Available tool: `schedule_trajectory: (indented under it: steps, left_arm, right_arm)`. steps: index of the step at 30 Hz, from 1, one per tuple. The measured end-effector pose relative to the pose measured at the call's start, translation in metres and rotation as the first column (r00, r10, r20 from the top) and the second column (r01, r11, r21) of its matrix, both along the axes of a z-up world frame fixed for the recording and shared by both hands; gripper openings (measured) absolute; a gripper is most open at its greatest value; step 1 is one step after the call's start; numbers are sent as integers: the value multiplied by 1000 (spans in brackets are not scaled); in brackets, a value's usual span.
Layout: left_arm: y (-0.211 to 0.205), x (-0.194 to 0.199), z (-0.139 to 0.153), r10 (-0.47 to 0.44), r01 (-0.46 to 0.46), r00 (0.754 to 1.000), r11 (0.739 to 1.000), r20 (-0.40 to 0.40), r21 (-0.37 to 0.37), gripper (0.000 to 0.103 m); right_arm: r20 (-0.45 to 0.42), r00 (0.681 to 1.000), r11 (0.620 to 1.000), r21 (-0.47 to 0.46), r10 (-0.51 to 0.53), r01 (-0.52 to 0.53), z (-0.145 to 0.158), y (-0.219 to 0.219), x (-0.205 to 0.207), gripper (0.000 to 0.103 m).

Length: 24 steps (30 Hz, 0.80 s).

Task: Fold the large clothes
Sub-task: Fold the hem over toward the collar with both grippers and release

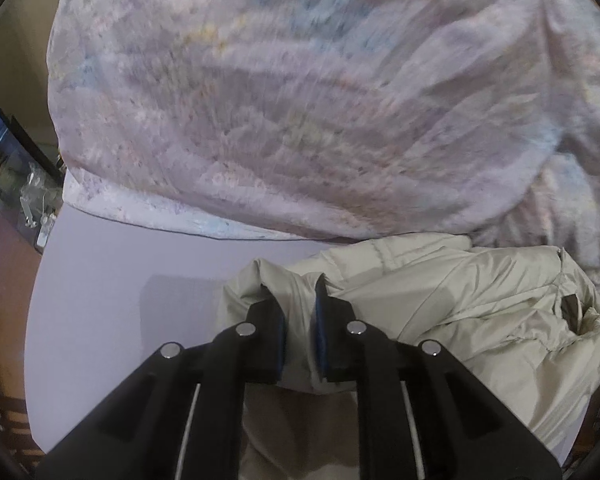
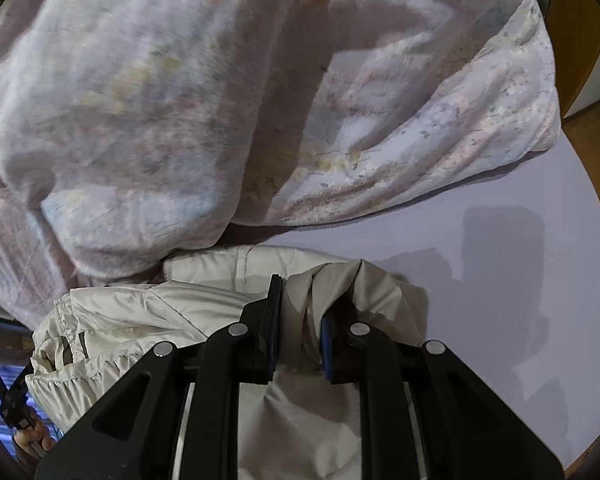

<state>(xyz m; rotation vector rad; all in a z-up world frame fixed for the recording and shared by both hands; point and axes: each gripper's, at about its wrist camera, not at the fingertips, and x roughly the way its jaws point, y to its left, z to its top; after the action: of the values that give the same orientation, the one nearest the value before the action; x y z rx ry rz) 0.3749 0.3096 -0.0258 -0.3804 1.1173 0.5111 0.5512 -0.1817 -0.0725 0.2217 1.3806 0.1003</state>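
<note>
A cream, crinkled jacket (image 1: 460, 304) lies bunched on a pale lilac surface (image 1: 100, 280). My left gripper (image 1: 298, 300) is shut on a fold of the jacket near its left end; cloth fills the gap between the blue pads. In the right wrist view the same jacket (image 2: 140, 312) spreads to the left, and my right gripper (image 2: 304, 300) is shut on a raised fold at its right end. The other gripper and a hand (image 2: 24, 420) show at the lower left of the right wrist view.
A large pastel floral blanket (image 1: 300, 100) is heaped behind the jacket, touching its far edge; it also fills the top of the right wrist view (image 2: 180, 100). The lilac surface (image 2: 520, 280) shows right of the jacket. Brown floor and furniture (image 1: 4, 240) lie beyond the edges.
</note>
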Motion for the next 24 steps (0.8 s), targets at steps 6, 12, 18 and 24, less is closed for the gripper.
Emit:
schedule_trajectory:
  steps: [6,12,18,24]
  left_arm:
    - [0,13,-22,17,-16,999,1000,-48,15,19]
    - [6,12,-10,14,-14,1000,999,-22,-37,35]
    - [9,9,27,25,-28,998,997,53,65,92]
    - [-15,12,40,-32,29,998,999,59,46,92]
  right_arm:
    - [-60,997,999,1,-43,43,-23,-3,7,24]
    - [-133,986,978,164,-103,125,-15,-39,13,30]
    - [-68,982,964,188,-178,188,21,-82,14,71]
    - [-62,998,972,232,-34,47,39,-66,0,71]
